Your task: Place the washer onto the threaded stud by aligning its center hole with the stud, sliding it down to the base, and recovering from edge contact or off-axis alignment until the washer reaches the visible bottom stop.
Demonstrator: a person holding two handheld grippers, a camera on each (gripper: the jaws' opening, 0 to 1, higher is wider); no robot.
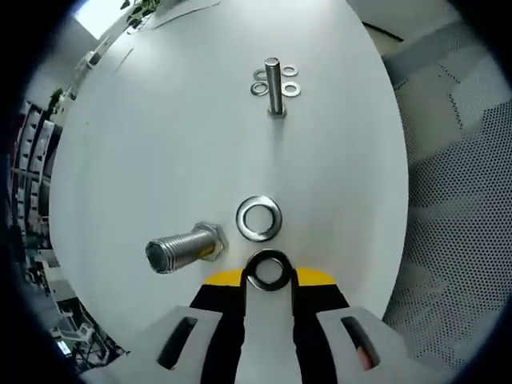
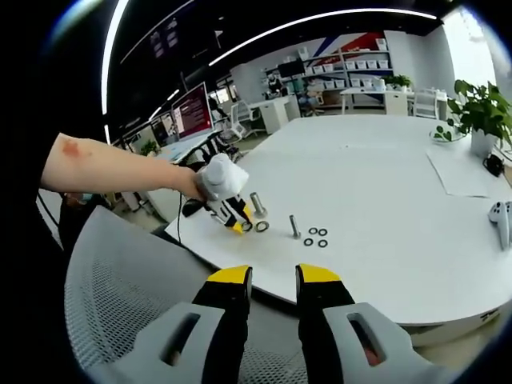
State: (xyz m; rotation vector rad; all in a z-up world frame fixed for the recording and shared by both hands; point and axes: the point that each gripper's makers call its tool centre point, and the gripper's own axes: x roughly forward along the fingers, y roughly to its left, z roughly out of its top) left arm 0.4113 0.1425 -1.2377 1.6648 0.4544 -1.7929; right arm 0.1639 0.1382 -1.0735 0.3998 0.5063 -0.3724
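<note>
Plainly, trouble would come from off-axis approach: the silver steel washer (image 1: 267,271) pinched in the left gripper (image 1: 268,276) could catch the thin upright threaded stud (image 1: 274,86) tip and cock sideways. Left to right: one fat bolt lying flat (image 1: 182,247), one loose ring washer (image 1: 258,218), four small washers (image 1: 261,88) around the stud. The right gripper (image 2: 274,280) hangs empty, jaws narrowly parted, well off the white table (image 2: 400,200).

washer (image 1: 258,218): you see bright polished metal
threaded stud (image 1: 274,86): dull grey metal
table (image 1: 160,136): smooth matt white
</note>
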